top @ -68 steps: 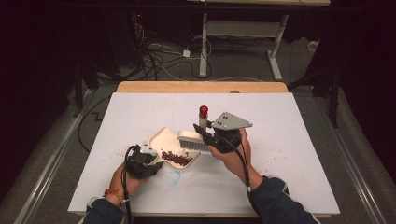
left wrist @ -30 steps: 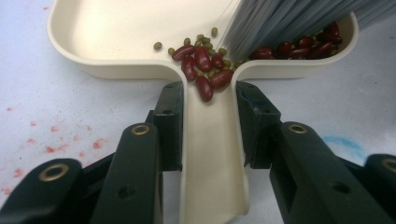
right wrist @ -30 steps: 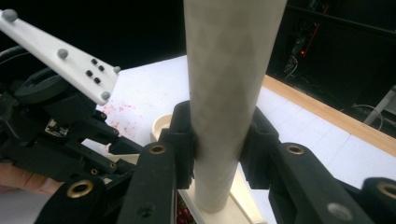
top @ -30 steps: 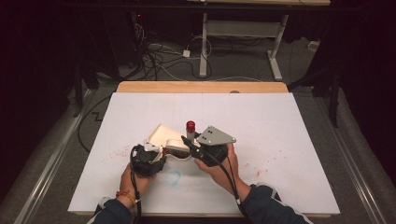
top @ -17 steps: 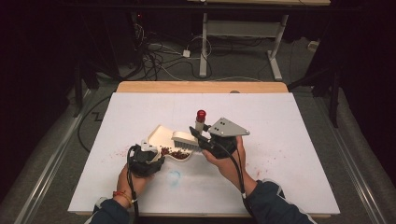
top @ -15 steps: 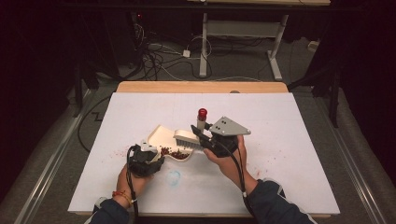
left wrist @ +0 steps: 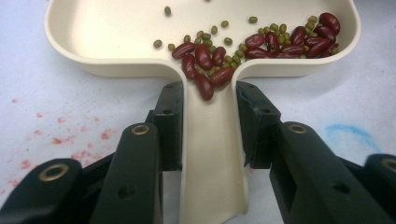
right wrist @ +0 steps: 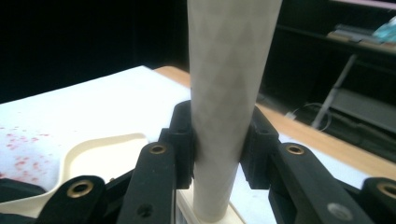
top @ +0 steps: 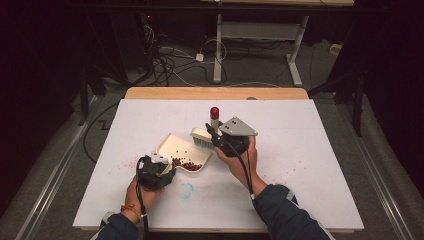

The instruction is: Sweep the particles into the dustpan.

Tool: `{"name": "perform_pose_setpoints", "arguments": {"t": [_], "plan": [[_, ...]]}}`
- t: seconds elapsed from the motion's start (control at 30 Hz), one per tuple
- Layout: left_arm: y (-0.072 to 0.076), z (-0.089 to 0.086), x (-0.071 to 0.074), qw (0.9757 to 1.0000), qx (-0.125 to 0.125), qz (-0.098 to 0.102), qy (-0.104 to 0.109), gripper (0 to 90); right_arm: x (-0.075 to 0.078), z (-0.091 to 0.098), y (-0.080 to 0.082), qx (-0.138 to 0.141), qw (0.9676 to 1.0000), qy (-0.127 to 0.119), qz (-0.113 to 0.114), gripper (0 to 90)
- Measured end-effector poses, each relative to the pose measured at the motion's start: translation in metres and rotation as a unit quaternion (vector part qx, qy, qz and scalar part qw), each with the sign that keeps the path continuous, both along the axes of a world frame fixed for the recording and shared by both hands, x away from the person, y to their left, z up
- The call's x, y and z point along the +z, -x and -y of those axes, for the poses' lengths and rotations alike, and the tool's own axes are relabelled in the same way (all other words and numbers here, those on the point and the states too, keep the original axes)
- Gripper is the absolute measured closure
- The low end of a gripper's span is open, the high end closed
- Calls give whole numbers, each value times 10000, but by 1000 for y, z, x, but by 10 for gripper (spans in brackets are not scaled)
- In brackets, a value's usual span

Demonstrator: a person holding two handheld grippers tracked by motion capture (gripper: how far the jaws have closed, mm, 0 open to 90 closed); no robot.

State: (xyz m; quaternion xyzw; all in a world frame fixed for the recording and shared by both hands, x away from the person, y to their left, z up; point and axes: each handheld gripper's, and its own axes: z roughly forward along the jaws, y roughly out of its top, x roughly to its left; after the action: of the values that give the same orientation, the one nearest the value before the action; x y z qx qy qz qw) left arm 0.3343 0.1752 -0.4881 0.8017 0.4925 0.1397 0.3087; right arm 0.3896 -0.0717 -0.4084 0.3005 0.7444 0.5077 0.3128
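**Q:** What did the fingers have hold of?

**A:** The left gripper (left wrist: pixel 205 140) had its fingers (left wrist: pixel 170 123) closed tight on the cream handle of the dustpan (top: pixel 181 150), one pad on each side. The right gripper (right wrist: pixel 217 140) was clamped the same way on the pale handle of the brush (top: pixel 202 136), which stood nearly upright between its pads.

**Q:** Where were the two tools?

**A:** Both sat near the middle of the white worktop (top: pixel 310 150). The dustpan lay flat just ahead of the left hand (top: pixel 136 192); the brush head hovered or rested at its far right edge, which of the two could not be told.

**Q:** How far along did the sweeping look?

**A:** Judged well advanced. A heap of red and green beans (left wrist: pixel 261 42) lay gathered at the handle end of the pan, a few sliding into the handle's channel. No loose beans could be made out on the sheet, though the high view was too coarse to be sure; only red stains (top: pixel 131 162) and a blue smudge (top: pixel 186 190) remained.

**Q:** Which way did the tools point?

**A:** The dustpan's long axis ran from the left gripper away and to the right, mouth towards the brush. The brush handle rose steeply, red cap (top: pixel 214 111) uppermost.
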Motion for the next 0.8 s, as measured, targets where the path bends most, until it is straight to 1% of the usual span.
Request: {"name": "perform_pose_setpoints", "arguments": {"t": [0.07, 0.13, 0.2, 0.23, 0.3, 0.37, 0.43, 0.47, 0.53, 0.63, 0.8], "plan": [[0, -1, 0, 10000, 24, 3, 5, 634, -2, -6, 1, 71, 9999, -27, -67, 700], [-1, -3, 0, 10000, 75, -3, 28, 634, -2, -15, 4, 136, 9999, 40, -24, 699], [-1, -5, 0, 9999, 122, -2, 56, 633, -2, -22, 8, 292, 9996, 17, -55, 700], [-1, -5, 0, 9999, 155, 12, 66, 633, -2, -25, 10, 350, 9994, 1, -65, 700], [-1, -7, 1, 9998, 174, 17, 65, 633, -2, -30, 13, 491, 9986, -114, -171, 700], [-2, -10, 2, 9998, 209, 11, 55, 633, -1, -34, 17, 635, 9975, -174, -276, 700], [-2, -14, 2, 9996, 279, 16, 95, 634, 0, -35, 18, 687, 9971, -185, -274, 700], [-3, -16, 2, 9995, 289, 5, 105, 634, 0, -35, 20, 701, 9970, -164, -290, 700], [-3, -21, 2, 9994, 312, -19, 131, 633, 2, -34, 22, 723, 9967, -207, -303, 700], [-3, -24, 1, 9994, 335, -24, 115, 633, 8, -27, 25, 760, 9964, -284, -245, 700], [-7, -28, 0, 9990, 434, -33, 81, 633, 24, -6, 30, 766, 9963, -340, -171, 700]]}}
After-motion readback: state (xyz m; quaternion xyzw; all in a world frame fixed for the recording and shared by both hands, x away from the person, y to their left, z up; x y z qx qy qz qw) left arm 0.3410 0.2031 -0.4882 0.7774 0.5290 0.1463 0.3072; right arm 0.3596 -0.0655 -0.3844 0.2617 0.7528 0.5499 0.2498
